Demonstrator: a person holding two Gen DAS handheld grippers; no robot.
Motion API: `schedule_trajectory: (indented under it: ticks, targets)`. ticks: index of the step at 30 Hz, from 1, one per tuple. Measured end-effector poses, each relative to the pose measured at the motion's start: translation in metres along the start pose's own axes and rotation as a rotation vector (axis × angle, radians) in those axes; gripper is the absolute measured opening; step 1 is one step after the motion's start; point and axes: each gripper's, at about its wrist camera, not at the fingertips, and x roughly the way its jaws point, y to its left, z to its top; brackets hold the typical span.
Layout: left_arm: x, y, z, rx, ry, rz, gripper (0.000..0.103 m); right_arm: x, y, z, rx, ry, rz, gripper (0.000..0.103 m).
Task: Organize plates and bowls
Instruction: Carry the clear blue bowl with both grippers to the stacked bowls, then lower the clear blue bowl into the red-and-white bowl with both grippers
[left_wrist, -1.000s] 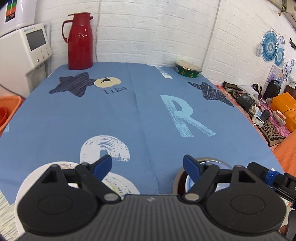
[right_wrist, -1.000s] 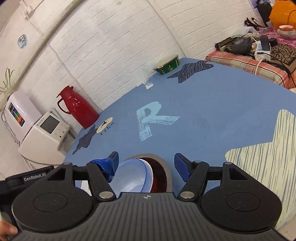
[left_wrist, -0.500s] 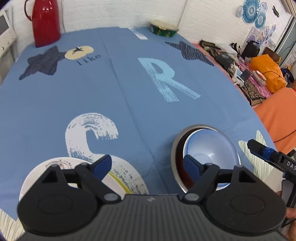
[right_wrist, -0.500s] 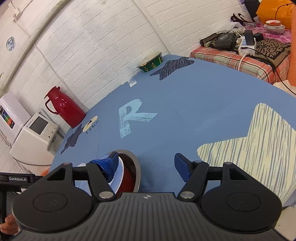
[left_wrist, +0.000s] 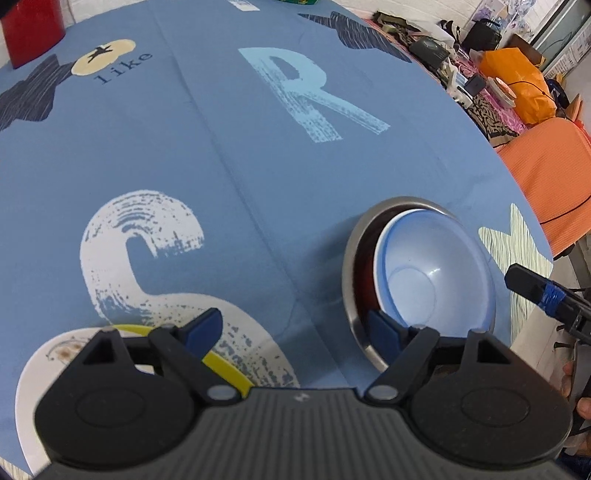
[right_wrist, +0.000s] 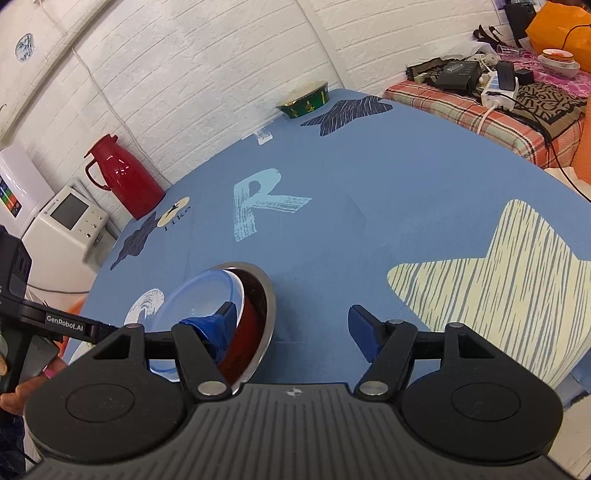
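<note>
So the blue bowl (left_wrist: 436, 273) already sits nested in the steel bowl (left_wrist: 354, 280) on the surface (left_wrist: 258, 166), while the white plate (left_wrist: 40, 369) and the far green bowl (right_wrist: 304, 100) wait, and both the left tongs (left_wrist: 295, 328) and the right tongs (right_wrist: 291, 321) are released, grasping nothing.

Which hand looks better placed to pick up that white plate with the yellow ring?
Probably the left. The left tongs hang open right over the white plate, one finger above its rim. The right tongs sit by the blue bowl in the steel bowl.
</note>
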Motion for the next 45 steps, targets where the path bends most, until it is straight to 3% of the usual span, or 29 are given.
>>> schedule_trajectory:
  ticks: [3,7,13,16,21,23,27,34,39,42,45]
  targets:
    - [0.006,0.0,-0.001,0.005,-0.014,0.019,0.084,0.004,0.003,-0.001,-0.022,0.037,-0.007,0.053]
    - [0.005,-0.003,-0.003,0.021,-0.034,0.028,0.084,0.012,0.014,0.0,-0.135,0.11,-0.08,0.053]
    - [0.007,-0.003,-0.003,0.034,-0.045,0.028,0.085,0.024,0.032,0.004,-0.316,0.189,-0.112,0.055]
    - [0.008,0.0,-0.001,0.025,-0.042,0.022,0.085,0.033,0.035,0.012,-0.442,0.252,-0.07,0.056]
    - [0.007,0.0,-0.002,0.001,-0.068,0.035,0.085,0.049,0.023,0.026,-0.423,0.369,0.011,0.066]
    - [0.006,0.0,-0.003,-0.002,-0.075,0.036,0.085,0.05,0.019,0.025,-0.436,0.36,0.028,0.075]
    - [0.006,-0.002,-0.004,-0.002,-0.086,0.054,0.085,0.053,0.011,0.024,-0.358,0.384,0.038,0.082]
    - [0.007,-0.001,-0.004,-0.023,-0.099,0.059,0.084,0.041,0.033,0.013,-0.482,0.321,0.052,0.081]
    - [0.007,-0.004,-0.008,-0.008,-0.116,0.067,0.082,0.049,0.035,0.007,-0.454,0.336,0.09,0.08]
    - [0.005,-0.005,-0.009,-0.017,-0.115,0.039,0.071,0.054,0.036,0.004,-0.416,0.342,0.127,0.079]
    - [0.005,-0.005,-0.011,-0.008,-0.126,0.03,0.07,0.052,0.042,0.001,-0.429,0.332,0.146,0.076]
